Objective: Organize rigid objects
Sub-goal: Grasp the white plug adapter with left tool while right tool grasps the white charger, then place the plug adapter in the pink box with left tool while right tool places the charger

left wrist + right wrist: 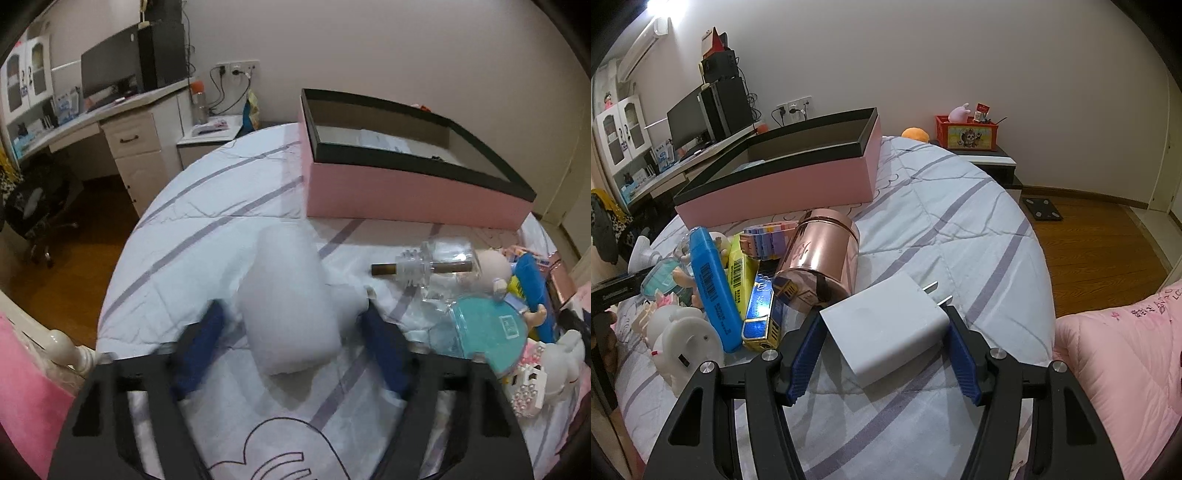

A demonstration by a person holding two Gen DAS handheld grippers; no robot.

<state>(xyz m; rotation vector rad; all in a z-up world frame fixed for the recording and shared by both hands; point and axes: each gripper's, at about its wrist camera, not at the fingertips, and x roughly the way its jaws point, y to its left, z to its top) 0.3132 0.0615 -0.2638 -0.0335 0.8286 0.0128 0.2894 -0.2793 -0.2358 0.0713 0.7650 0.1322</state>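
Observation:
My left gripper (291,328) stands open around a blurred white rounded object (288,299) that lies between its blue pads without clear contact. My right gripper (886,325) is shut on a white plug charger (886,325), prongs pointing away, just above the bed. The open pink box with a black rim (399,184) stands on the bed beyond both; it also shows in the right wrist view (798,181). A pile of small things lies beside it: a rose-gold tin (820,254), a blue marker (709,284), a yellow marker (738,273), a clear bottle (439,262), a teal round case (484,332).
The bed has a white striped cover (960,221). A pink quilt (1126,362) lies at the right. A white figurine (683,339) sits at the pile's near side. A desk with monitor (110,77) stands left, a red crate (967,136) on a far nightstand.

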